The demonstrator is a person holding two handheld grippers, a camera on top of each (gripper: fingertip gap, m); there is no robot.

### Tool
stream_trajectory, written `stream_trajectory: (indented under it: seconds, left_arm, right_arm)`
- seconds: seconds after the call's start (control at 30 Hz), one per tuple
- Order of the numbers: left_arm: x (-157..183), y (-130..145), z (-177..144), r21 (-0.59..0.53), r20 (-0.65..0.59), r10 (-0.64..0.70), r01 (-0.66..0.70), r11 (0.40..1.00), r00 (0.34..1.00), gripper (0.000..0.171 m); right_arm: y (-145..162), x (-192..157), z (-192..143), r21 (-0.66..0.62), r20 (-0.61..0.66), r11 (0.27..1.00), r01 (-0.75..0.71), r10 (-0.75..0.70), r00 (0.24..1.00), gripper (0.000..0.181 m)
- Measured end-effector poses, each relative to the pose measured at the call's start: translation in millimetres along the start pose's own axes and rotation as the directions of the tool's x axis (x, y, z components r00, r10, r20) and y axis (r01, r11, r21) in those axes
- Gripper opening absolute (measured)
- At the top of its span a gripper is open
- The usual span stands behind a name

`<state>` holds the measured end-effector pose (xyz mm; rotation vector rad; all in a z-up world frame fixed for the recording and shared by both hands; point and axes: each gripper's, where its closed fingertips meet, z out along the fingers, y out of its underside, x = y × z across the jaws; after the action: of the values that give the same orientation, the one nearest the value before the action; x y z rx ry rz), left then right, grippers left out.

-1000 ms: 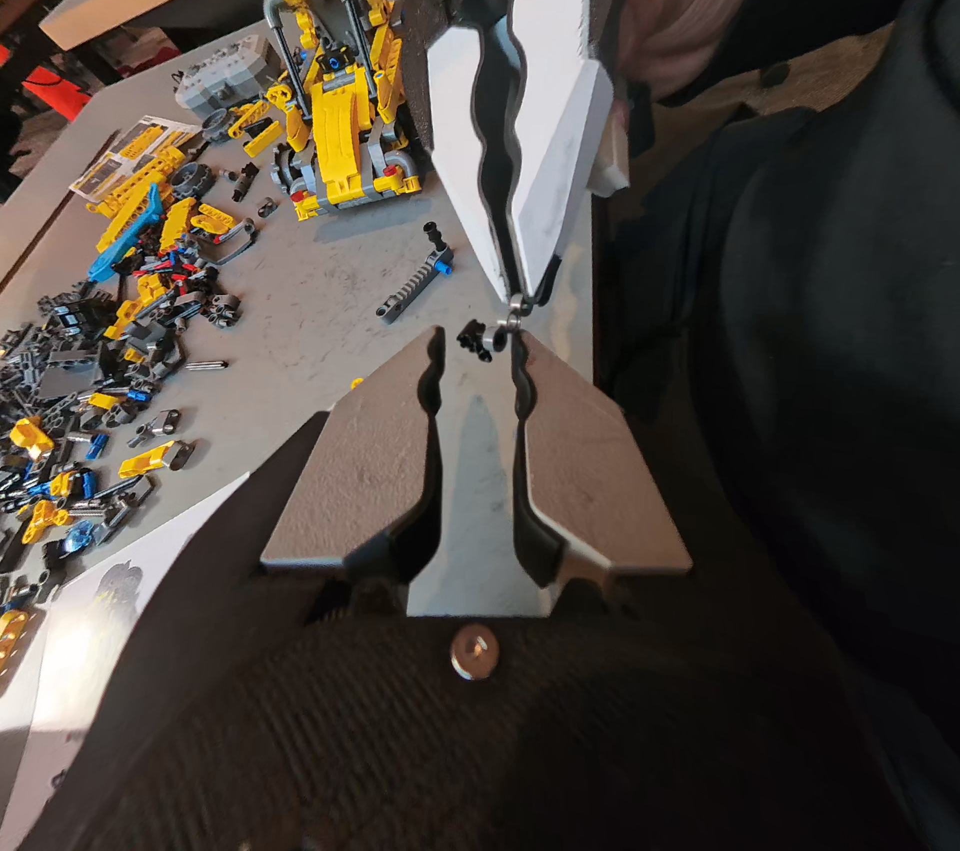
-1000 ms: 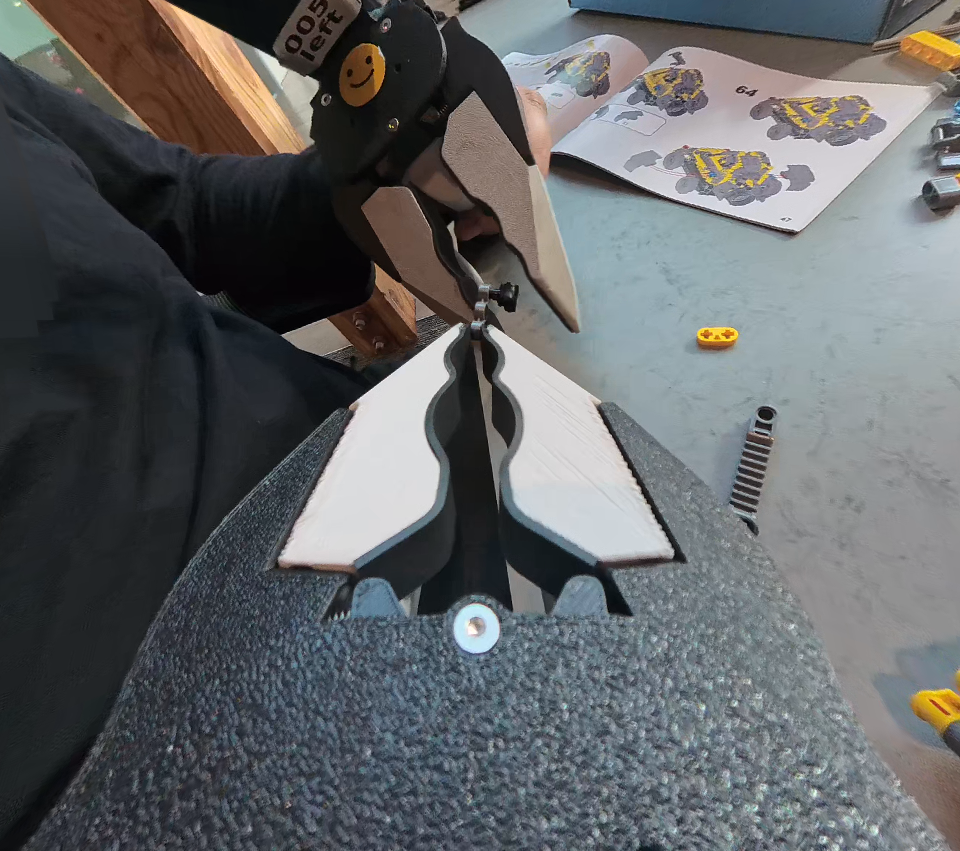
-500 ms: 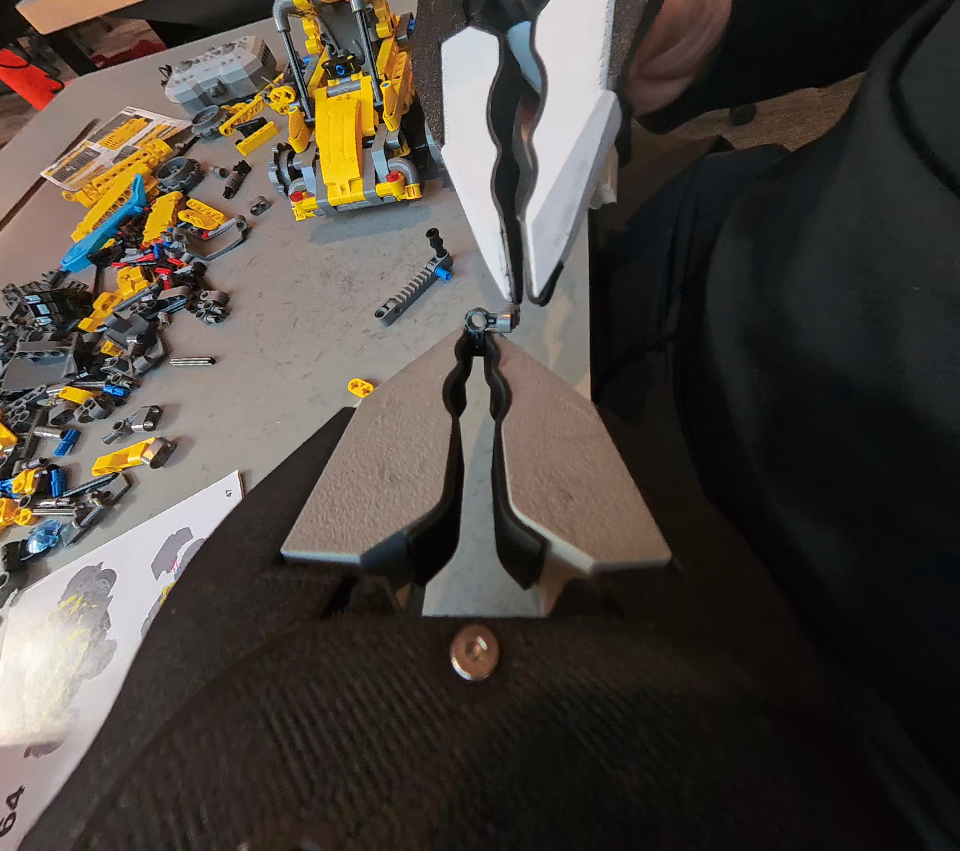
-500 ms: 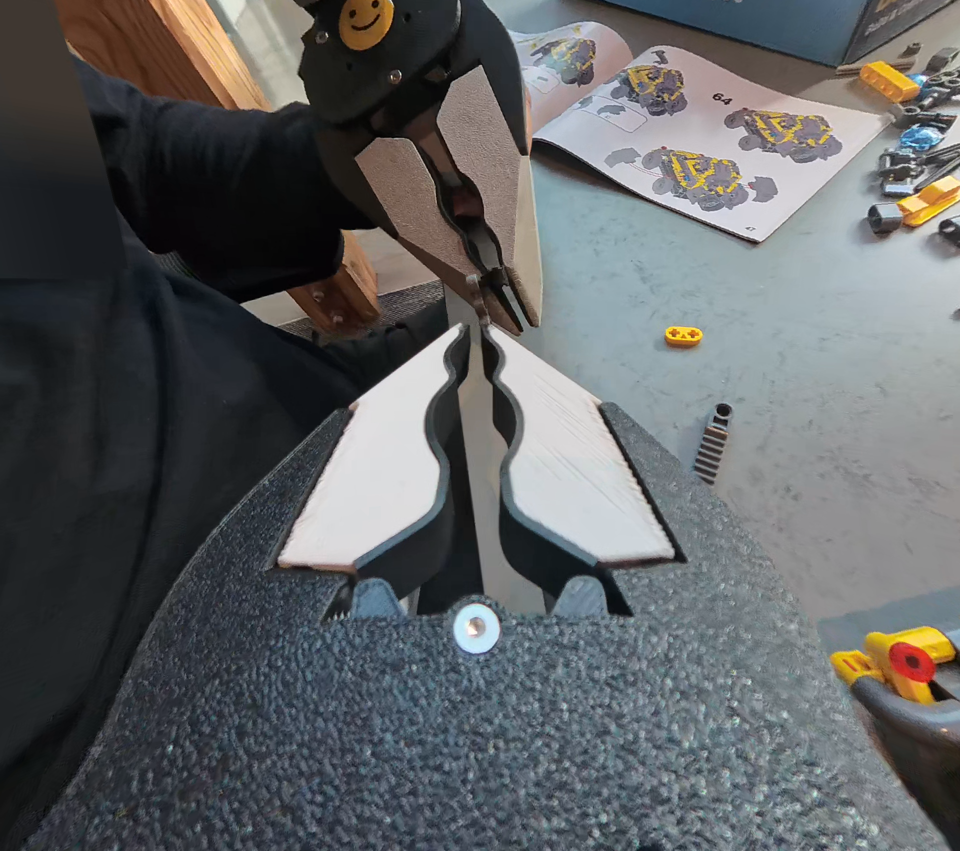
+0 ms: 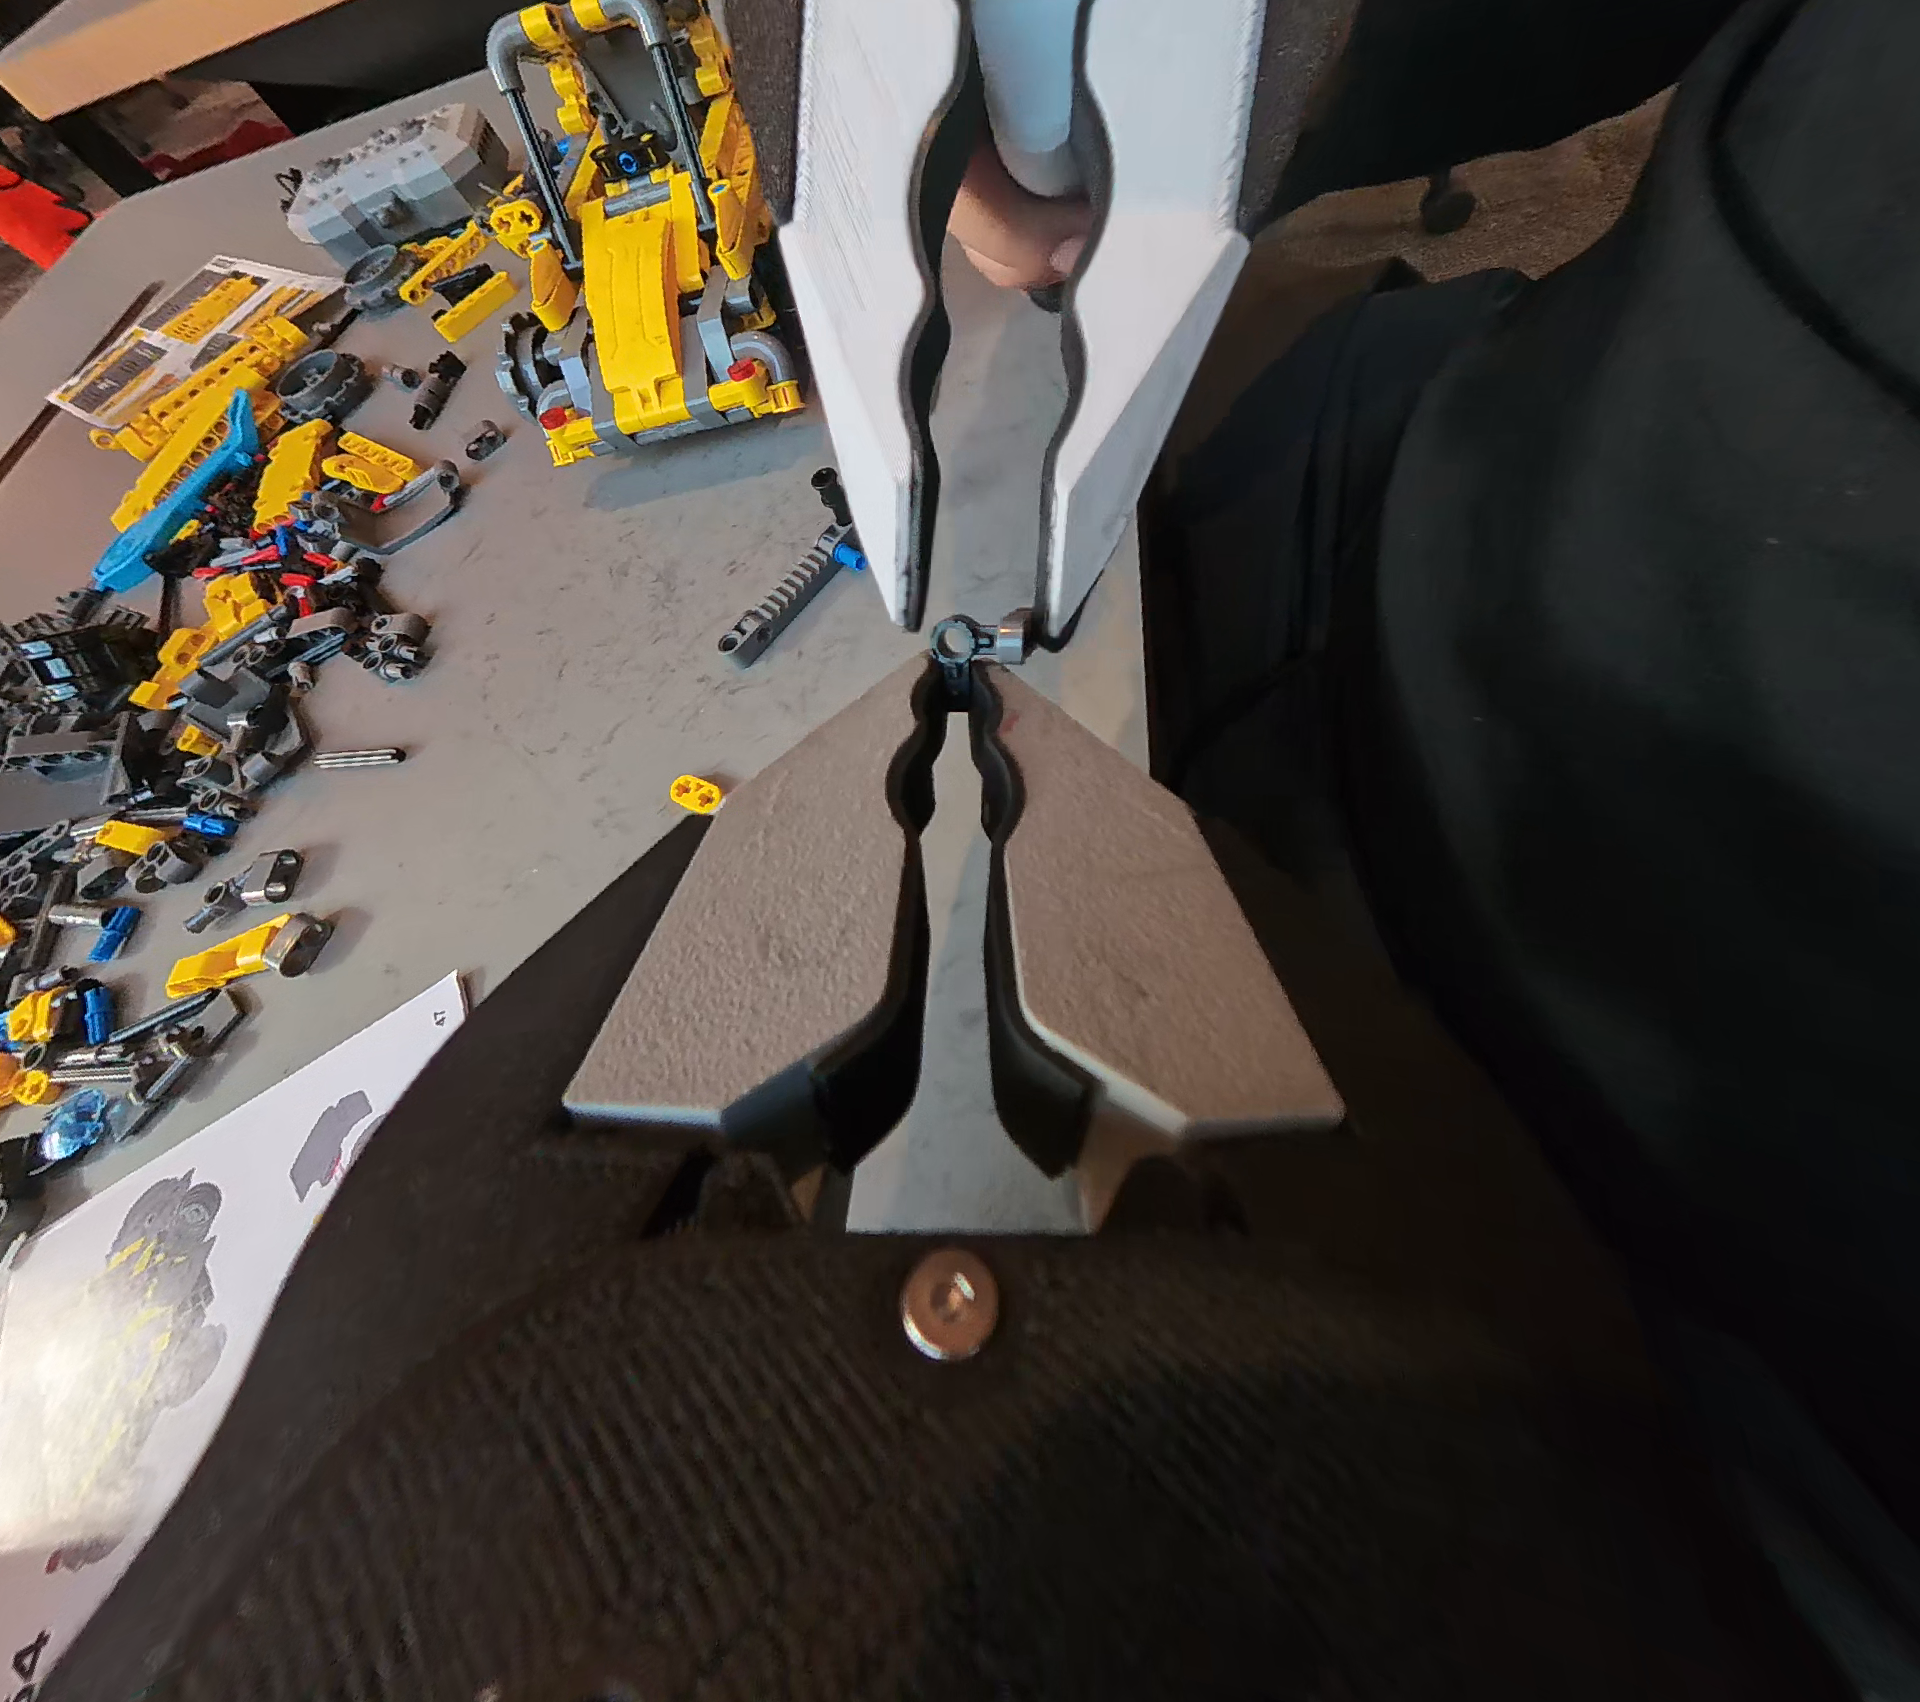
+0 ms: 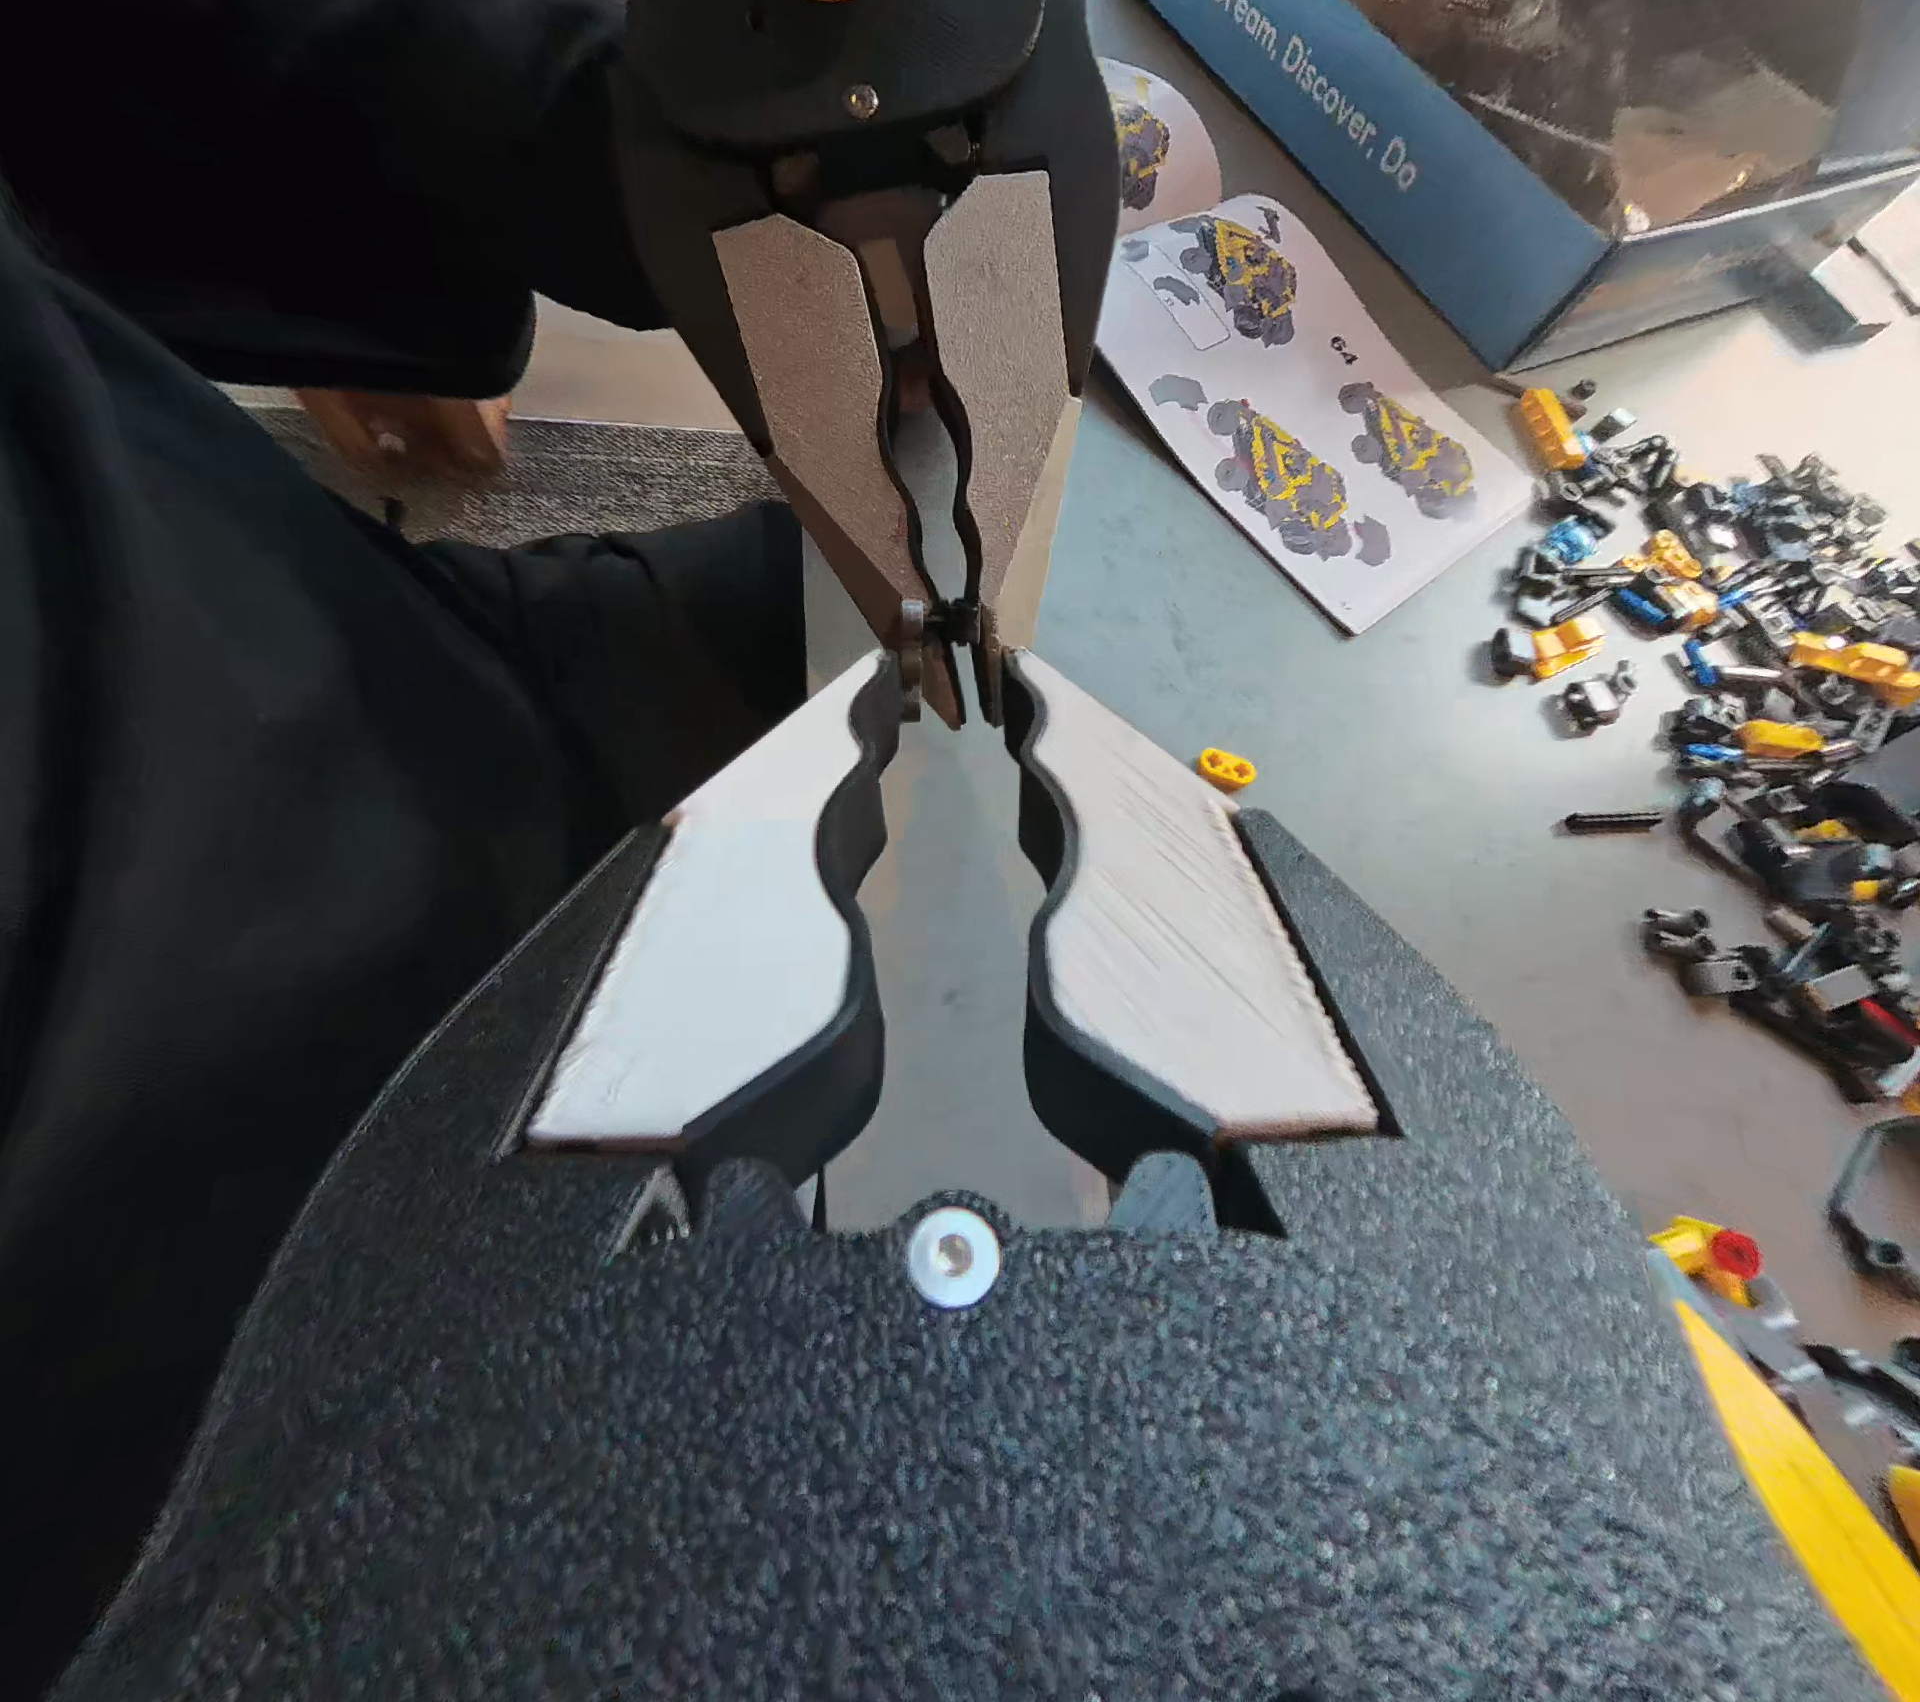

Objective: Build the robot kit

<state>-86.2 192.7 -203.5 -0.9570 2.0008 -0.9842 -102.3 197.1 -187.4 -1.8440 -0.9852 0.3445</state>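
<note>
Tools meet tip to tip over the table (image 5: 582,613) edge: our left tool (image 5: 957,684) is clamped on a small black connector (image 5: 954,644). Our right tool (image 6: 943,673) stands with fingers apart, one tip touching the grey pin (image 5: 1010,636) on that connector, well clear of the yellow model (image 5: 634,302).

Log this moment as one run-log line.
left gripper: shut on small black connector | right gripper: open around connector's grey end | both above grey table
</note>
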Motion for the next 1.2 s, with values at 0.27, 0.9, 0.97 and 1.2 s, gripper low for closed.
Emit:
stream_trajectory:
  seconds: [0.27, 0.9, 0.97, 1.2]
  left_arm:
    - [0, 2, 1, -0.019, -0.002, -0.007, 0.007, 1.0, 1.0, 0.001]
    - [8, -10, -9, 0.081, -0.072, -0.037, 0.043, 0.996, 0.997, 0.002]
    - [10, -14, -12, 0.112, -0.093, -0.053, 0.063, 0.992, 0.994, 0.001]
    - [12, -17, -14, 0.131, -0.141, -0.086, 0.104, 0.986, 0.986, 0.001]
  right_arm:
    - [1, -1, 5, -0.043, -0.023, 0.992, 0.117, -0.118, 0.993, 0.015]
    - [-4, -10, -1, 0.004, 0.035, 0.995, 0.098, -0.099, 0.995, 0.017]
    - [-7, -11, -3, 0.029, 0.04, 0.994, 0.109, -0.11, 0.993, 0.017]
    - [-11, -13, -5, 0.027, 0.039, 0.989, 0.149, -0.15, 0.988, 0.015]
